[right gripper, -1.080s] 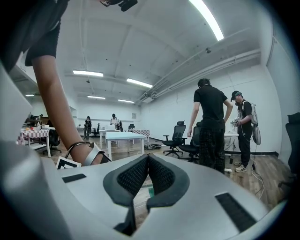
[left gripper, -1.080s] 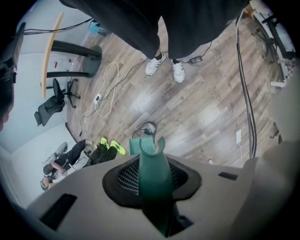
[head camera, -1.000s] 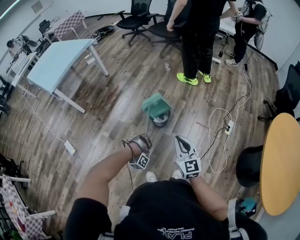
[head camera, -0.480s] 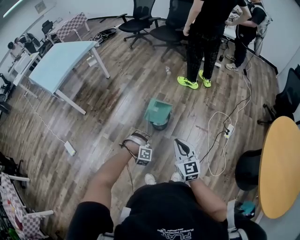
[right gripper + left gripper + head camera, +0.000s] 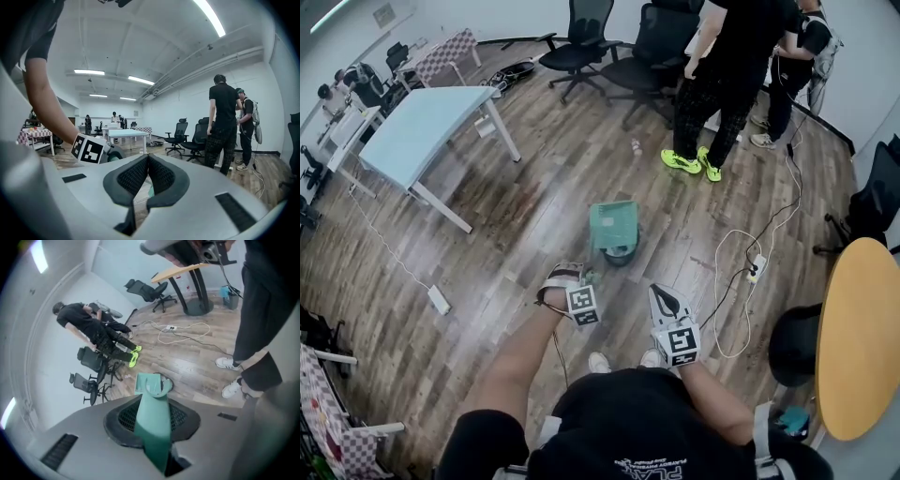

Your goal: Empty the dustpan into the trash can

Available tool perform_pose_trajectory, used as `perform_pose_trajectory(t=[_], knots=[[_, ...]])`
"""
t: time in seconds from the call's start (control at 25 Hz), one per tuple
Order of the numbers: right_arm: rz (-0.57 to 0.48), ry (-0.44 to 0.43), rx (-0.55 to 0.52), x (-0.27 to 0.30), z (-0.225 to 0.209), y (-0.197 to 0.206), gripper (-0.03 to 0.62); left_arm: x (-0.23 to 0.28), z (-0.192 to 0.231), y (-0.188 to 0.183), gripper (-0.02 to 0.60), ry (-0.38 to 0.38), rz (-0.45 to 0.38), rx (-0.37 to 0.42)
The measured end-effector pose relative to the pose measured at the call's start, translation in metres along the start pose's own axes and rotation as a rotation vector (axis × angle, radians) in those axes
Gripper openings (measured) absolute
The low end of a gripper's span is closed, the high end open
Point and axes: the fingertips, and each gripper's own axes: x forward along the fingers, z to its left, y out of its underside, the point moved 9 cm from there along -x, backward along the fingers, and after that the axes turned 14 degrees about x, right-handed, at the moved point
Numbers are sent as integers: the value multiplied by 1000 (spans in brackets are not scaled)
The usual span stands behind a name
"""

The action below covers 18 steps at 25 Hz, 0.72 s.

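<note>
Black short-sleeved T-shirt (image 5: 628, 422) with white lettering on the front, and white shoes (image 5: 602, 358). The left tool (image 5: 574, 281) and right tool (image 5: 661, 292) are pale grey moulded shells with black mesh-textured pads (image 5: 164, 176). Each carries a white cube (image 5: 583, 305) with black square markers.

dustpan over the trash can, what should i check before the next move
1. Grip: left hand-held gripper shut on the dustpan by its handle: ok.
2. Position: dustpan above the trash can: ok.
3. Contents: dustpan emptied: cannot tell, too small to see.
4. Other hand: right hand-held gripper shut, empty, apart from the dustpan: ok.
5. Floor: power strip apart from the trash can: ok.
</note>
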Motion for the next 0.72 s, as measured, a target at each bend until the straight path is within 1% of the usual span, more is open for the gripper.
perform_pose_trajectory(t=[0.08, 0.2, 0.28, 0.32, 0.4, 0.56, 0.6, 0.64, 0.72], knots=[[4, -1, -1, 0, 1, 1, 25, -4, 4, 7, 97, -24, -11, -79], [9, 1, -6, 3, 3, 0, 25, -9, 11, 17, 97, -58, -30, -160], [11, -3, -8, 5, 5, -1, 25, -11, 14, 25, 97, -69, -46, -247], [12, -5, -9, 6, 6, -1, 25, -12, 15, 30, 97, -71, -55, -309], [16, -6, -11, 7, 8, 0, 25, -14, 17, 40, 98, -73, -77, -462], [26, -4, -18, 10, 12, 1, 25, -18, 18, 64, 98, -71, -131, -821], [28, -3, -21, 11, 12, 2, 25, -19, 17, 70, 98, -71, -142, -888], [31, -2, -24, 12, 13, 3, 25, -19, 16, 74, 98, -72, -153, -936], [38, 5, -25, 15, 14, 4, 25, -22, 17, 81, 98, -79, -172, -1007]])
